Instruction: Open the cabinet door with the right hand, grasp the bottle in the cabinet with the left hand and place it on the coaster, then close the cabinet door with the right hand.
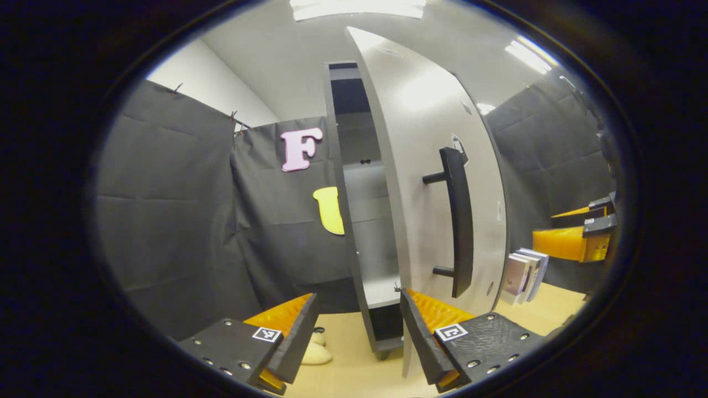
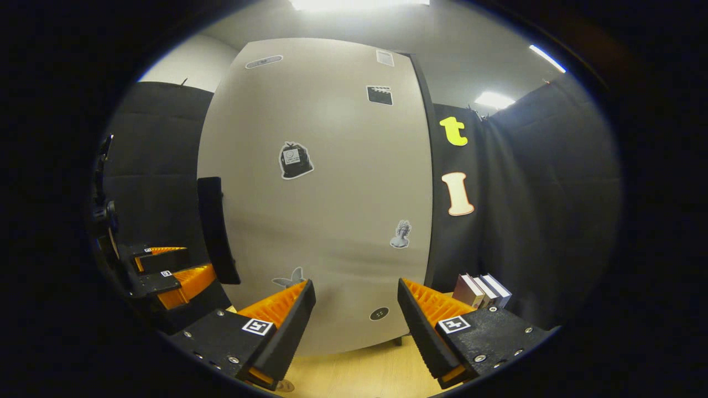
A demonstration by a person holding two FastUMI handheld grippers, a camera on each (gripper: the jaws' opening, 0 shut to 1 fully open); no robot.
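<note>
Door (image 2: 315, 188) hides the shelves (image 1: 368, 221) from the right tool (image 2: 357, 315); both tools spread.

Bright ceiling strip lights (image 1: 357, 8), soft glare on the cabinet door (image 1: 426, 91), strong fisheye bending at edges, sharp focus

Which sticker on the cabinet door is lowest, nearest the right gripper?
The small dark round sticker, low on the door, between the open fingers of the right gripper; the bust sticker and others sit higher.
</note>
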